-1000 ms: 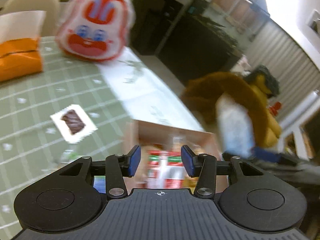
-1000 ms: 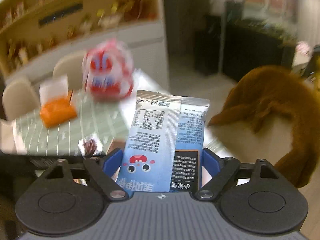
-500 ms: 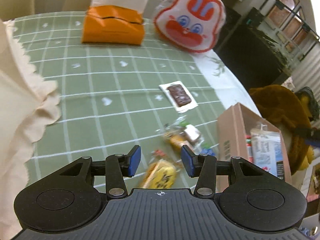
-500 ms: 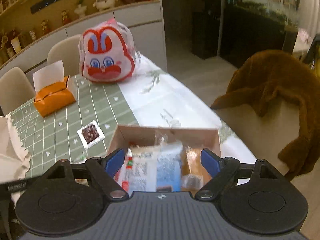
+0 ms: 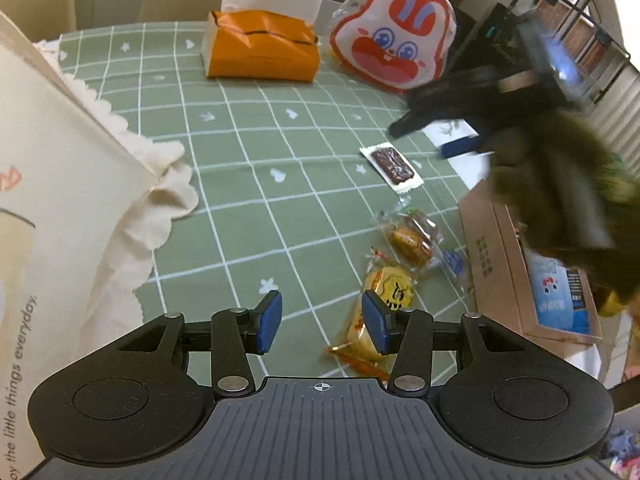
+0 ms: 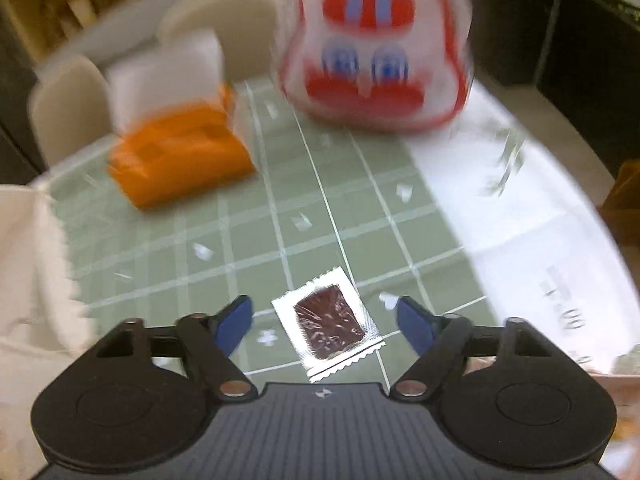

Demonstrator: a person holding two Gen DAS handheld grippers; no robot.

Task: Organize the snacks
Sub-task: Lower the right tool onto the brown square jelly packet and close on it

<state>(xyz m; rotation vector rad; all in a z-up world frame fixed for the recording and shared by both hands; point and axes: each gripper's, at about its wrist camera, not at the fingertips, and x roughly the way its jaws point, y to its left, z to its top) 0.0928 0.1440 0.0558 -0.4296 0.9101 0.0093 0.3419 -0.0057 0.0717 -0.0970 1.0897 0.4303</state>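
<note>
My left gripper (image 5: 321,322) is open and empty, low over the green checked tablecloth, just left of a yellow snack packet (image 5: 384,300). A clear-wrapped pastry (image 5: 412,236) lies beyond it. A cardboard box (image 5: 488,248) at the right holds a blue snack bag (image 5: 560,300). A white packet with a dark brown snack (image 5: 394,165) lies mid-table; it also shows in the right wrist view (image 6: 330,322). My right gripper (image 6: 324,322) is wide open and empty, hovering with the brown snack packet between its fingers; it shows blurred in the left wrist view (image 5: 456,120).
An orange tissue box (image 5: 260,44) and a red-and-white bunny bag (image 5: 394,34) stand at the back of the table. A cream cloth bag (image 5: 60,200) fills the left side. Beige chairs stand behind. A brown furry coat (image 5: 560,184) hangs over the right.
The right gripper released the blue snack bag into the box, then swung left and down over the brown snack packet. The left gripper turned from the box to the loose snacks.
</note>
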